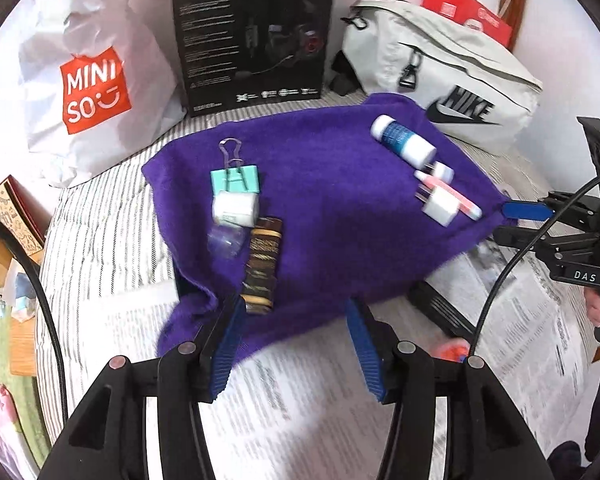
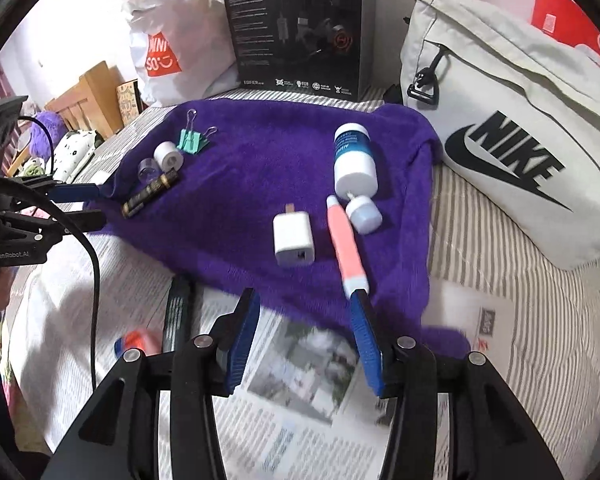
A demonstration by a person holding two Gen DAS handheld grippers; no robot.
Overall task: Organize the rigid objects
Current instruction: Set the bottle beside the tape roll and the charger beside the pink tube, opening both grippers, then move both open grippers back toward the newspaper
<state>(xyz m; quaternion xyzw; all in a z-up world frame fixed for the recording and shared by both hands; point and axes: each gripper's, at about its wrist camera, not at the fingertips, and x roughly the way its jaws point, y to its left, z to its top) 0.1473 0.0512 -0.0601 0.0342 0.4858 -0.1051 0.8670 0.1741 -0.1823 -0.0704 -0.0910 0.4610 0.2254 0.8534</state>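
Note:
A purple cloth [image 1: 320, 208] [image 2: 260, 168] lies on a bed with small objects on it. On its left are a teal binder clip [image 1: 236, 178] [image 2: 192, 141], a white tape roll [image 1: 236, 208] [image 2: 167, 155], a clear cap [image 1: 226, 240] [image 2: 148, 170] and a dark patterned tube [image 1: 262, 266] [image 2: 151, 193]. On its right are a white and blue bottle [image 1: 402, 140] [image 2: 354, 158], a small white cap [image 2: 363, 214], a white charger plug [image 1: 440, 202] [image 2: 293, 239] and a pink pen [image 1: 458, 196] [image 2: 346, 240]. My left gripper [image 1: 296, 304] is open over the cloth's near edge. My right gripper [image 2: 304, 296] is open, its right finger by the pen's end.
Newspaper sheets [image 1: 280, 392] [image 2: 300, 384] cover the striped bedding in front. Behind the cloth stand a black product box [image 1: 252, 32] [image 2: 296, 28], a white Miniso bag [image 1: 92, 80] [image 2: 168, 48] and a white Nike bag [image 1: 440, 76] [image 2: 508, 128]. A black flat object [image 2: 178, 312] lies under the cloth edge.

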